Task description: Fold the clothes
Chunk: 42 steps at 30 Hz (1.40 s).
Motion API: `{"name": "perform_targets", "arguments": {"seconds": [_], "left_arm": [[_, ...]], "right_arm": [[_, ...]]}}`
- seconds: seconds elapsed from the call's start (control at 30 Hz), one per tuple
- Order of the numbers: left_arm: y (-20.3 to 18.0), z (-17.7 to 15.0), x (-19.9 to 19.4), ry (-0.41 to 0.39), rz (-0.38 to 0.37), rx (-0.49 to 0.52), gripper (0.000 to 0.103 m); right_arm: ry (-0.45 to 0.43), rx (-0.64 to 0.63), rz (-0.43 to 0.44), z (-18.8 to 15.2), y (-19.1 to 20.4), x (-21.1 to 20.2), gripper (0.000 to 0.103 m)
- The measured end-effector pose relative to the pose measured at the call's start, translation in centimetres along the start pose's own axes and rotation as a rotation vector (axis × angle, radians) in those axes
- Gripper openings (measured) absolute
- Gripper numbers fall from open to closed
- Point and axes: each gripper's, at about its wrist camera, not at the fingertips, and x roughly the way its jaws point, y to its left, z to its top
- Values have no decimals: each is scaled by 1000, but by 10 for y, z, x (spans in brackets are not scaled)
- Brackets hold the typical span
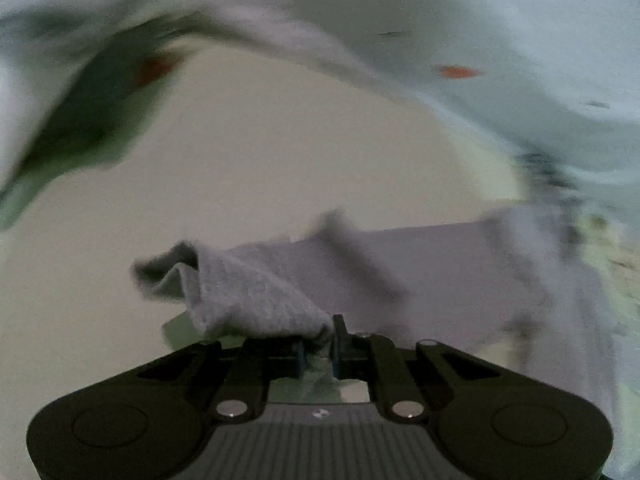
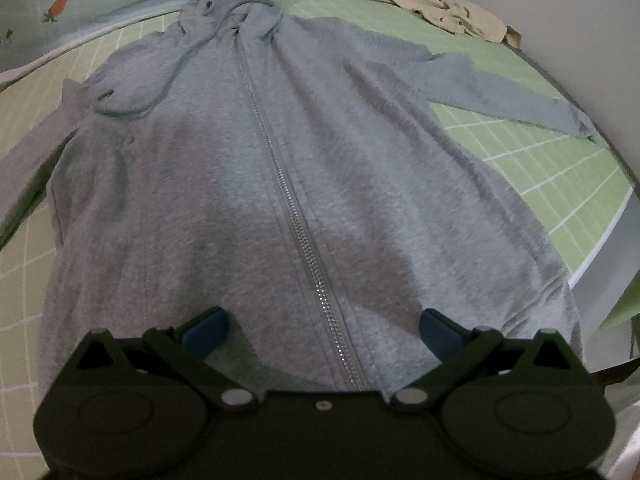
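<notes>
A grey zip-up hoodie lies flat, front up, on a green checked sheet, with its hood at the far end and its zipper running toward me. My right gripper hovers open over the hem, one blue pad on each side of the zipper and nothing pinched. In the blurred left wrist view, my left gripper is shut on the bunched end of a grey sleeve. The sleeve is lifted off the surface and trails to the right.
Pale blue bedding with carrot prints lies beyond the hood and fills the top of the left wrist view. A crumpled beige garment sits at the far right corner. The bed's edge runs down the right side.
</notes>
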Motion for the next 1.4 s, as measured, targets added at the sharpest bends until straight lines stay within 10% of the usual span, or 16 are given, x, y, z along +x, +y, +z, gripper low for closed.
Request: {"name": "perform_targets", "arguments": {"seconds": [0.13, 0.2, 0.27, 0.67, 1.0, 1.4], "left_arm": [[-61, 5, -13, -93, -201, 185, 21], [-74, 2, -14, -110, -215, 234, 72], [-78, -1, -13, -124, -167, 251, 98], [5, 2, -5, -17, 227, 31, 100], [13, 1, -15, -27, 276, 12, 100], [-26, -10, -24, -47, 296, 60, 101]], "right_arm": [[10, 9, 13, 1, -2, 1, 103], [17, 9, 17, 2, -2, 2, 103], [17, -19, 8, 4, 1, 0, 103], [-205, -295, 123, 32, 72, -30, 103], [-294, -416, 382, 72, 155, -25, 89], [-245, -404, 474, 89, 163, 4, 9]]}}
